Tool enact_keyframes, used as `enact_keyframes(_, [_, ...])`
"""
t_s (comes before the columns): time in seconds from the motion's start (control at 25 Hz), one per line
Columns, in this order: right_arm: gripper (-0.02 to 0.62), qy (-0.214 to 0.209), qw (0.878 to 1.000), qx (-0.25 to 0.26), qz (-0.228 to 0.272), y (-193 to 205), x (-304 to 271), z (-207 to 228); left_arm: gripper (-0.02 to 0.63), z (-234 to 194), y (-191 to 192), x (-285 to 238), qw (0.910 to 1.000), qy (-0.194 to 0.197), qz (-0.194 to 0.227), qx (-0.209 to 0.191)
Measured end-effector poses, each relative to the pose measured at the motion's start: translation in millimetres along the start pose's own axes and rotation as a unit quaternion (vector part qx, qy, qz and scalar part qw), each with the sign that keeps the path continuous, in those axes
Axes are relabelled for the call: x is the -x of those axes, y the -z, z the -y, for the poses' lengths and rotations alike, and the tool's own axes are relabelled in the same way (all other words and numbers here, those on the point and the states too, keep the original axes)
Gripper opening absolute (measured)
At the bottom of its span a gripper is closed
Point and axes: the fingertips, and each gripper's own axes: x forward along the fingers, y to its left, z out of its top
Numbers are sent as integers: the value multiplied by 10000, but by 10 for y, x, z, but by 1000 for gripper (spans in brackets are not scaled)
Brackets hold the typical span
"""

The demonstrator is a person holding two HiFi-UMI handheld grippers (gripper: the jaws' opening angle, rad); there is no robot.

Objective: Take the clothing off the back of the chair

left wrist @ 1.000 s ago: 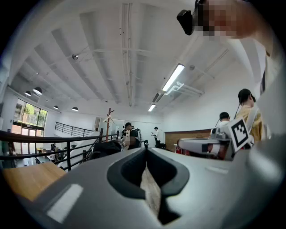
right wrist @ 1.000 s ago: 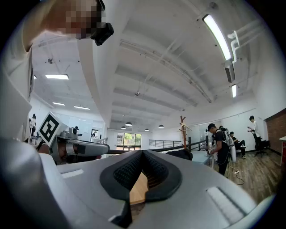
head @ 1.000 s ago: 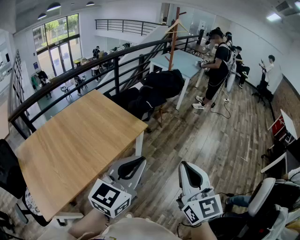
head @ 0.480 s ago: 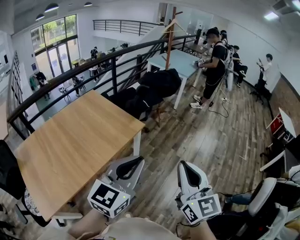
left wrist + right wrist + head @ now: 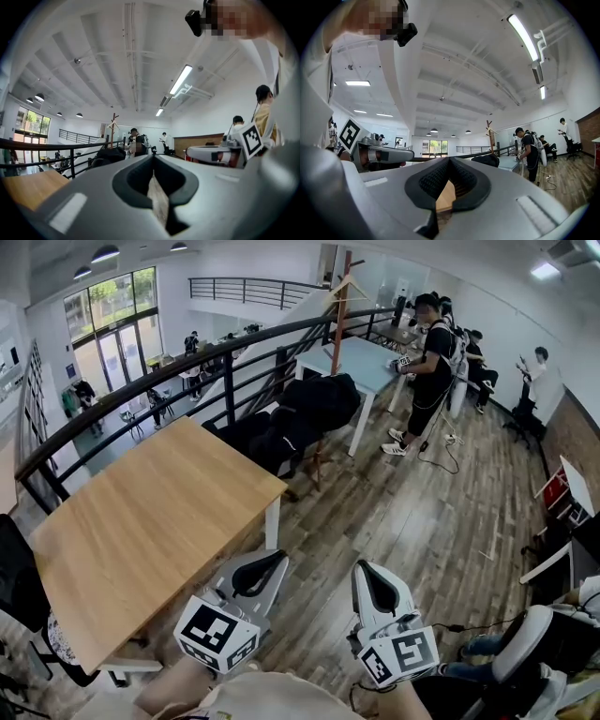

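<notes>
Both grippers and the room behind them sit only slightly displaced against the earlier head views, the near corner of the light wooden table (image 5: 141, 531) lying a touch further left. Left gripper (image 5: 274, 560) and right gripper (image 5: 367, 569) point level over the wood-plank floor (image 5: 403, 512), each with its jaws fully closed on nothing. The task's black clothing (image 5: 314, 413) lies as a bulky dark heap over the chair, well apart from both tools, between the wooden table and a pale blue table (image 5: 361, 362), just in front of the black metal railing (image 5: 187, 371). Probable hazards: closed jaws would merely push the fabric, so they need to open before contact; a pinch on a single fold could let the heavy heap slip out, or drag and tip the chair if cloth catches on its back; the approach also passes the table corner and a standing person in black (image 5: 433, 362). The chair is almost wholly hidden under the heap, with only a thin wooden leg (image 5: 316, 463) showing, so where the back ends cannot be told, nor whether one garment or several hang there. Both gripper views show the heap only as a small distant dark shape.
</notes>
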Motion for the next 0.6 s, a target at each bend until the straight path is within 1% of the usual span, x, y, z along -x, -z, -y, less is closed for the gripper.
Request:
enact_keyframes(0.36, [-2,-110,9999,-29,-1,106,106,262,2,177,132,-89,9997,-224,-68,16])
enact_keyframes(0.6, [-2,-173,9998,-23,-10,108,185,397,2,294,96,-134,9994,-327,-61,-34])
